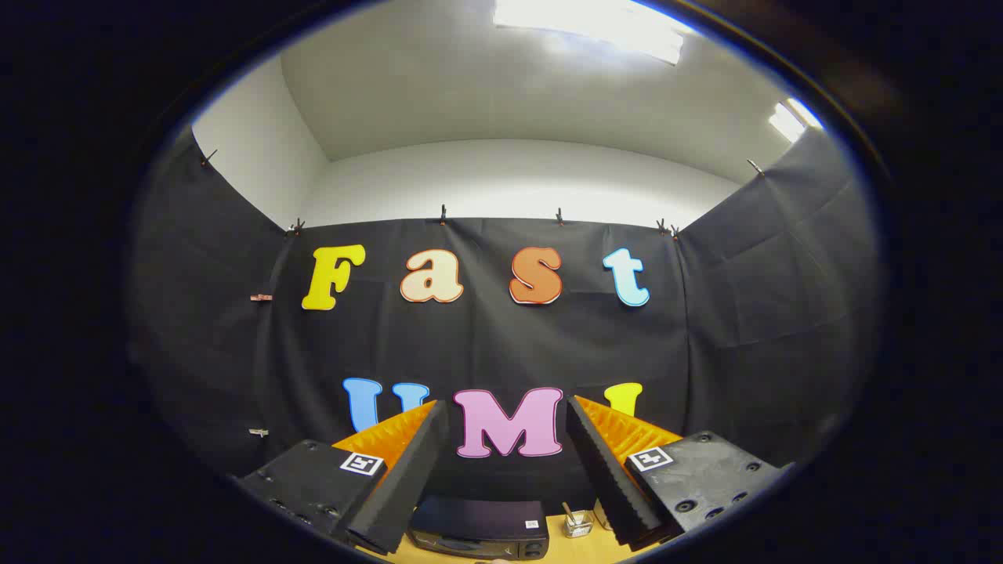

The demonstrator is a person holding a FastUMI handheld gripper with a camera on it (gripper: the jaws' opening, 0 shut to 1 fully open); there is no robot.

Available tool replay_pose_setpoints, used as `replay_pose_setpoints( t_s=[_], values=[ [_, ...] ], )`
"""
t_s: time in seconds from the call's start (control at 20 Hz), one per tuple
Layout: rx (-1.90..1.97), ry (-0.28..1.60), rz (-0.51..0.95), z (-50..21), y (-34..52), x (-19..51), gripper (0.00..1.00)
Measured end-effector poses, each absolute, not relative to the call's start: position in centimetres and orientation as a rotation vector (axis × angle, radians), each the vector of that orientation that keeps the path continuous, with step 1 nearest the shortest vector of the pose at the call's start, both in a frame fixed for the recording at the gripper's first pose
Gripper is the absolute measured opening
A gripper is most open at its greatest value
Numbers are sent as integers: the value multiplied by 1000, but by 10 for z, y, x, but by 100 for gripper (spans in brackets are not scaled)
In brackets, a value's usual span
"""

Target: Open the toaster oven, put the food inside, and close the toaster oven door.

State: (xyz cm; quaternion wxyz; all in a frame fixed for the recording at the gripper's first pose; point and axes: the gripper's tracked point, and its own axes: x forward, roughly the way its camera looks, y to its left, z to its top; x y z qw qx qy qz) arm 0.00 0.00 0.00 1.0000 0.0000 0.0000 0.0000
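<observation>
Ridged fingers (505,470) spread wide, empty, above a boxy dark toaster oven (479,529) on wood table (568,548).

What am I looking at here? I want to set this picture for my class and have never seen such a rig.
A person carries a hand-held gripper, and the camera rides on it, looking forward along its two fingers, so you see what the tool sees. The jaws stand open and hold nothing. The view is tilted high, toward the booth's black cloth wall and the ceiling lights. Low between the fingers, beyond them, sits a dark toaster oven on a wooden table. A small glass jar stands just beside the oven. I cannot tell from here whether the oven's door is open, and I cannot make out the food.
</observation>
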Motion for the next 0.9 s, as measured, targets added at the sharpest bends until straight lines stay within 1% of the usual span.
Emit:
replay_pose_setpoints(
  t_s=[0.9],
  values=[
    [-6, 16, 33, -14, 17, 19, 97]
  ],
)
